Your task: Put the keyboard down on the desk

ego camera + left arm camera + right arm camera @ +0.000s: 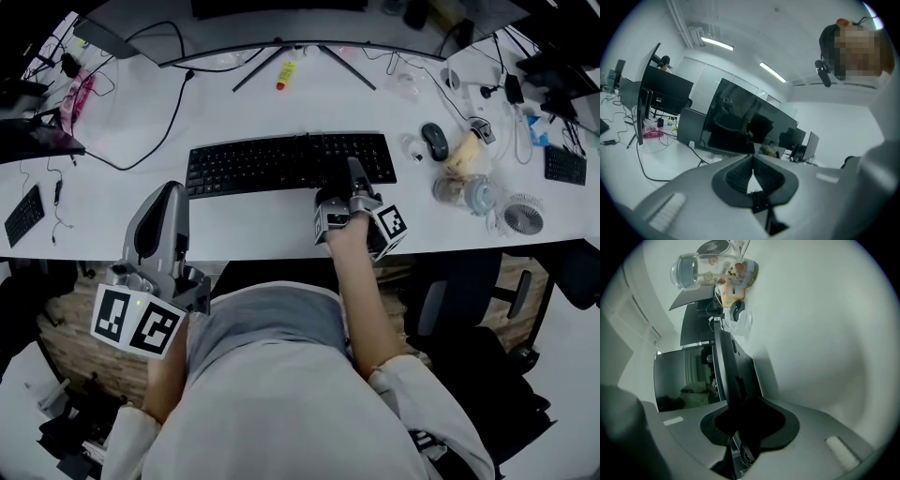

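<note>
Keyboard: a black keyboard (281, 161) stretches lengthwise across the middle of the white desk (244, 230).
Right gripper: my right gripper (354, 173) is clamped on the keyboard's near edge, toward its right end, with the thin edge pinched between the jaws.
Keyboard's tilt: my right gripper view shows its dark underside with a shadow on the desk beneath, so the near edge sits raised.
Left gripper: my left gripper (172, 192) is held by the desk's near edge, not touching the keyboard. Its jaws are closed tip to tip with nothing between them.
Nearby: a dark mouse (435, 141), a clear jar (466, 192) and a small fan (522, 214) sit to the keyboard's right.
</note>
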### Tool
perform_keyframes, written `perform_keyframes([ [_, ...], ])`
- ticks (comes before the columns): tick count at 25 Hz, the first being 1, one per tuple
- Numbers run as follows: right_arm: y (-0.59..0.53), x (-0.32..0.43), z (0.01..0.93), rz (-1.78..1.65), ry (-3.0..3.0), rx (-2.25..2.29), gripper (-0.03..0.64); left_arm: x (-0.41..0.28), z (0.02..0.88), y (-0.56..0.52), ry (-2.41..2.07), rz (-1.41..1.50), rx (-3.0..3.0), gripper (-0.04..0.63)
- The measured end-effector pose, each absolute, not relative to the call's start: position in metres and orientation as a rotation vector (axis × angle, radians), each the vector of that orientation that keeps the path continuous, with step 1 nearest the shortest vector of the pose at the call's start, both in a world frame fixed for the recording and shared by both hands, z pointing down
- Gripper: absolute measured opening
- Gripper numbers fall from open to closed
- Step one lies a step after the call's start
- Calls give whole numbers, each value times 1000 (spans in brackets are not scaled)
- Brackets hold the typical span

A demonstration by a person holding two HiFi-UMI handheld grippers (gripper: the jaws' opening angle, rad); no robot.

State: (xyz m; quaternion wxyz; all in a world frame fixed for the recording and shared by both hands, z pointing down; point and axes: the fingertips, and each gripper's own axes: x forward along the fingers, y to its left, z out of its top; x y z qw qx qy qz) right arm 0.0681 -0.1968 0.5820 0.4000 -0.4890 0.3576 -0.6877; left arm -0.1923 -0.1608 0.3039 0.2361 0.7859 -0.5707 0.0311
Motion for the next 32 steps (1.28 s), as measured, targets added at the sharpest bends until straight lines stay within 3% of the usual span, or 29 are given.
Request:
perform_keyframes([
  [11,-195,67,582,-1776,885,-1293,81,-188,304,-162,-1540,70,2159,0],
  [19,-187,72,589,-1800,824,-1362,212,-188,305,-161,-1531,65,2154,0],
  [24,-185,75,591,-1824,805,-1427,358,-187,304,-161,-1530,59,2155,0],
  [32,-179,73,592,-1892,764,-1451,390,-188,303,-160,-1531,43,2150,0],
])
